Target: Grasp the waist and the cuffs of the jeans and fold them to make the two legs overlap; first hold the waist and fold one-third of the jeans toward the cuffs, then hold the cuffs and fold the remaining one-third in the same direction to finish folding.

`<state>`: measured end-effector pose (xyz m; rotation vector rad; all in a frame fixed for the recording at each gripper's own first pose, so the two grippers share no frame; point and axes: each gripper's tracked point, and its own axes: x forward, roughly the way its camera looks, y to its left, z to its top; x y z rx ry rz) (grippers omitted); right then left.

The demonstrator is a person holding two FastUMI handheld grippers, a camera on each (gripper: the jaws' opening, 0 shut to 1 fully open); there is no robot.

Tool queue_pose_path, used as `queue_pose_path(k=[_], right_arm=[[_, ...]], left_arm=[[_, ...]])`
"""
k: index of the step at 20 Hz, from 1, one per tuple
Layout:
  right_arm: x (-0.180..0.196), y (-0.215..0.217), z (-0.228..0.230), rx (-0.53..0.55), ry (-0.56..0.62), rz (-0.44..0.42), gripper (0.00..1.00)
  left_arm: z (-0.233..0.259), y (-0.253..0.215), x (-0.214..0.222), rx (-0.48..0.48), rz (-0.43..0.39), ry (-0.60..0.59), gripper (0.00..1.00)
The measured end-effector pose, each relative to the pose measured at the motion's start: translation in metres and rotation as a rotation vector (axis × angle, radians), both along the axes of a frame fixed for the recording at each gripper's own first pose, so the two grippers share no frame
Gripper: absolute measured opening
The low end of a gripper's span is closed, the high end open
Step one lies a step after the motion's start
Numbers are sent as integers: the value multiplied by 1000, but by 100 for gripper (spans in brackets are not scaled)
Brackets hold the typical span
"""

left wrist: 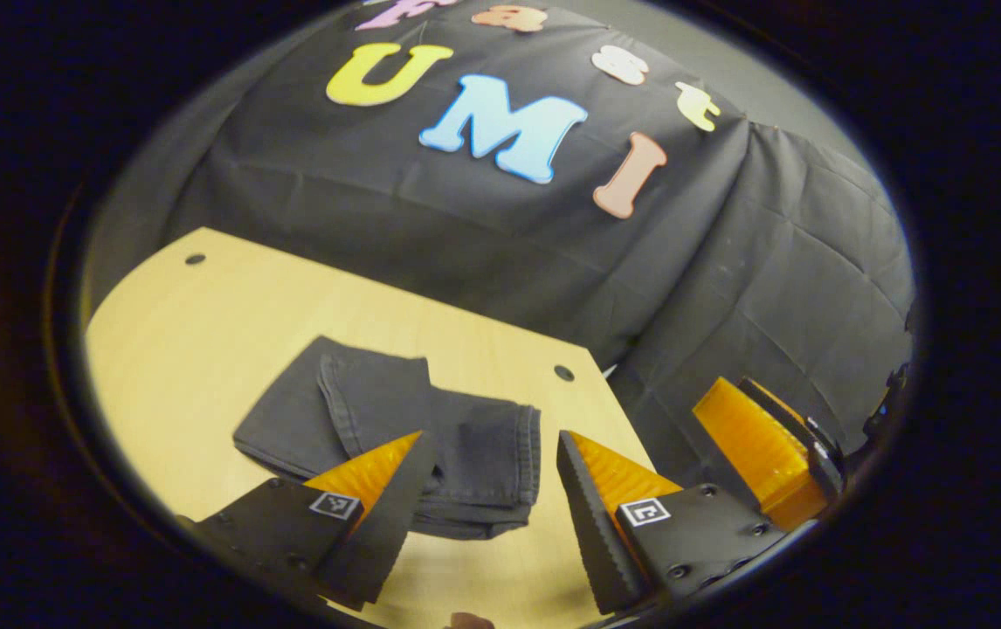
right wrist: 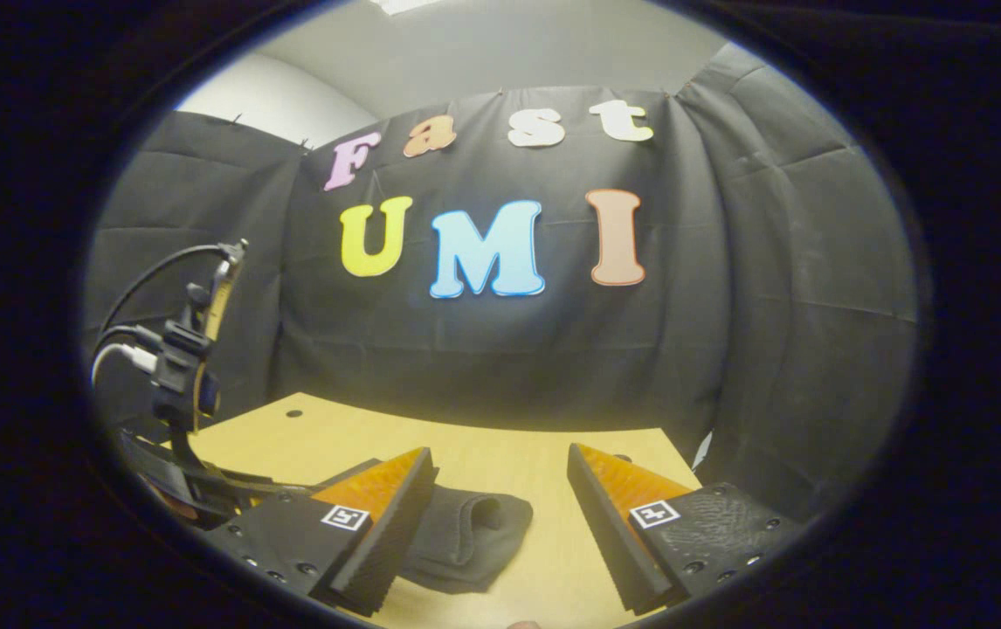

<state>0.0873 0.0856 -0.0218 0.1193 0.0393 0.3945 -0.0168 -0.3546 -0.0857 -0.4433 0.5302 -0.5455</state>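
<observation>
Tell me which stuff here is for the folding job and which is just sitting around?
For the job: jeans, folded on the table; left gripper, open; right gripper, open.
Just around: wooden table, black cloth wall, cables.

Some parts are hidden

The near corner of the jeans [left wrist: 396,437] sits behind the left gripper's finger [left wrist: 378,502], and the table [right wrist: 500,459] is cut off below.

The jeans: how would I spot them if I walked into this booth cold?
Look for the light wooden table standing in front of the black cloth wall. On its top lies a dark folded bundle, the jeans, layers stacked with a stitched hem facing out. It is the sole soft, dark thing on that pale surface.
</observation>
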Motion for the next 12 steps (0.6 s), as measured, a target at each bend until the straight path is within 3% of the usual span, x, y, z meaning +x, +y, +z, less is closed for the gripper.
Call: queue_pose_path(k=[7,12], right_arm=[[-16,-29,9,-24,-56,-166,93],[-29,-52,9,-38,-62,-261,94]], left_arm=[[86,85,14,164,205,-346,95],[94,112,9,231,247,-429,94]])
